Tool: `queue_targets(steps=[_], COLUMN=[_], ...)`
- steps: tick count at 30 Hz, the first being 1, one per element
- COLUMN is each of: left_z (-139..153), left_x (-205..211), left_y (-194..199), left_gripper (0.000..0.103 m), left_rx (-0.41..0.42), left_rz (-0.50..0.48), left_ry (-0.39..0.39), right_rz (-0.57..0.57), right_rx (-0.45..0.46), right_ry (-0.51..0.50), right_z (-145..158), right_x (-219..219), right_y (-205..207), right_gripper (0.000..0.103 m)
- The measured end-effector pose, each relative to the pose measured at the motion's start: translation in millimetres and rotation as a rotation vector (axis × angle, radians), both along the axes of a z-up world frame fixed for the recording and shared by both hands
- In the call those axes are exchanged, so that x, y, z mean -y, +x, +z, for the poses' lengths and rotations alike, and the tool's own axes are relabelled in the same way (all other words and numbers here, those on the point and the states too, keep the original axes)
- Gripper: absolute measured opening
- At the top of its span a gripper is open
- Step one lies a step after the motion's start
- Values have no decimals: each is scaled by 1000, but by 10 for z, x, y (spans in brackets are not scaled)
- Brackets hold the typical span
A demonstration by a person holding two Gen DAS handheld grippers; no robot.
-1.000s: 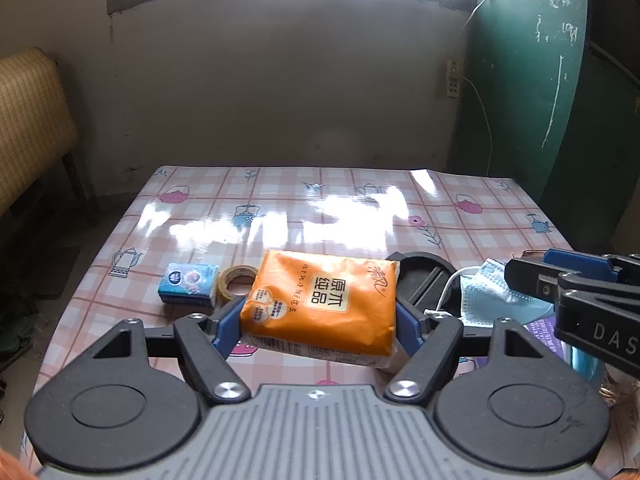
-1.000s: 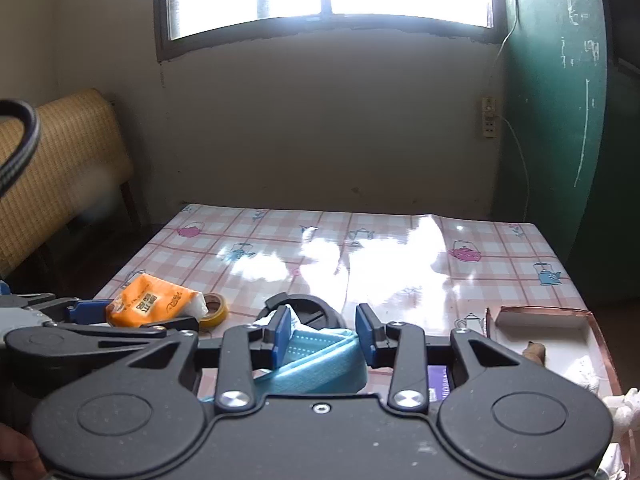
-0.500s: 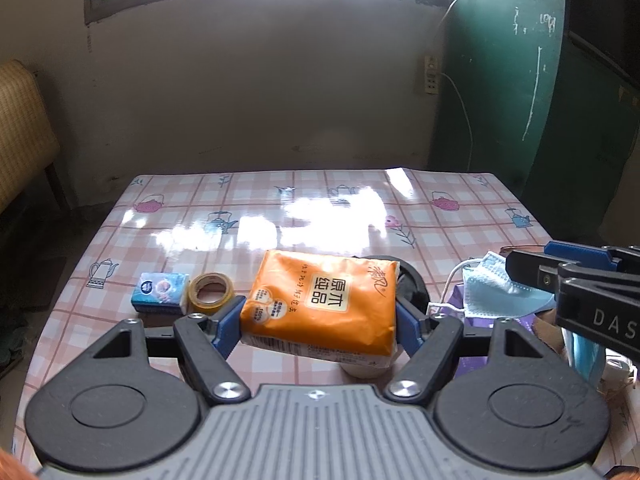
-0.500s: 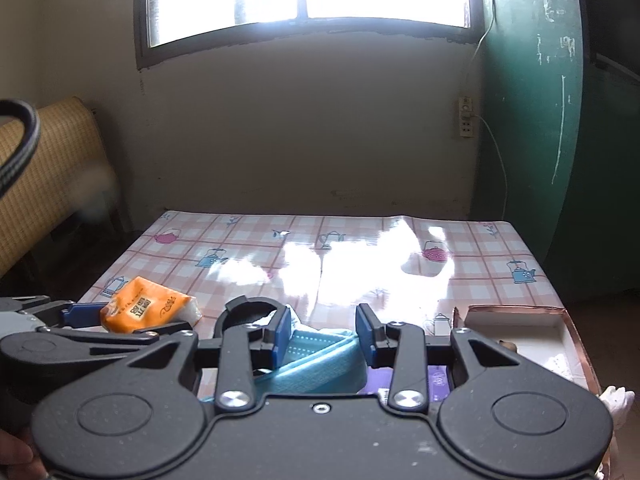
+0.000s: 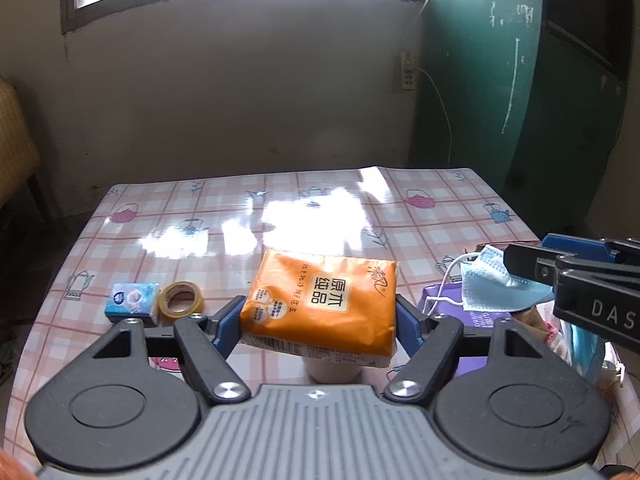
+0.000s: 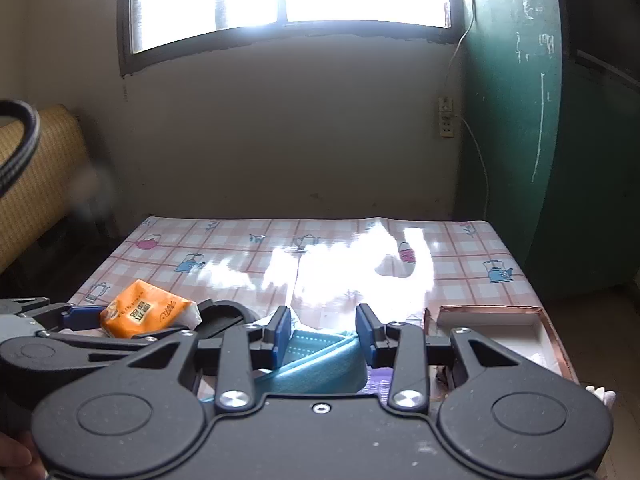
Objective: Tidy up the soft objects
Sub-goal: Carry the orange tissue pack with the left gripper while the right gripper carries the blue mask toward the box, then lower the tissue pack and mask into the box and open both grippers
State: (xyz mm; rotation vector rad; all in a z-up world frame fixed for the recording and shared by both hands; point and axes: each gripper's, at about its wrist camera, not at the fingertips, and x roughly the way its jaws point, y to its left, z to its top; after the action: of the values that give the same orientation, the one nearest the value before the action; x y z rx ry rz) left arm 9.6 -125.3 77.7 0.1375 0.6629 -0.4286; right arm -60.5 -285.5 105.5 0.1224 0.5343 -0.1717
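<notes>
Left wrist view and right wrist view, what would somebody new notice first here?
An orange tissue pack clamped in the left hand-held gripper, above the checked tablecloth. On the right, the right hand-held gripper holds a blue face mask. A tape roll and small blue packet lie at the left.

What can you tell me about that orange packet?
The orange packet is a soft plastic-wrapped tissue pack with Chinese lettering on a pale label. The left tongs grip it by its two sides, blue pads pressing in, holding it roughly flat and lifted above the checked table. Its white end shows in the right view.
</notes>
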Motion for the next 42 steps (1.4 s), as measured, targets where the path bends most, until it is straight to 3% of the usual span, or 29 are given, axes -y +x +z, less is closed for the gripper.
queue_targets(steps=[19, 42], left_z=[-23, -224], left_x=[496, 1413], left_y=[-80, -233], left_gripper=[77, 77], left_rx=[1, -26], left_rz=[-108, -341], left_ry=[5, -20], right_rz=[-92, -257], right_rx=[-10, -96], right_ry=[7, 17], right_z=[-55, -292], right_x=[512, 1748], right_y=[-142, -210], right_gripper=[44, 45])
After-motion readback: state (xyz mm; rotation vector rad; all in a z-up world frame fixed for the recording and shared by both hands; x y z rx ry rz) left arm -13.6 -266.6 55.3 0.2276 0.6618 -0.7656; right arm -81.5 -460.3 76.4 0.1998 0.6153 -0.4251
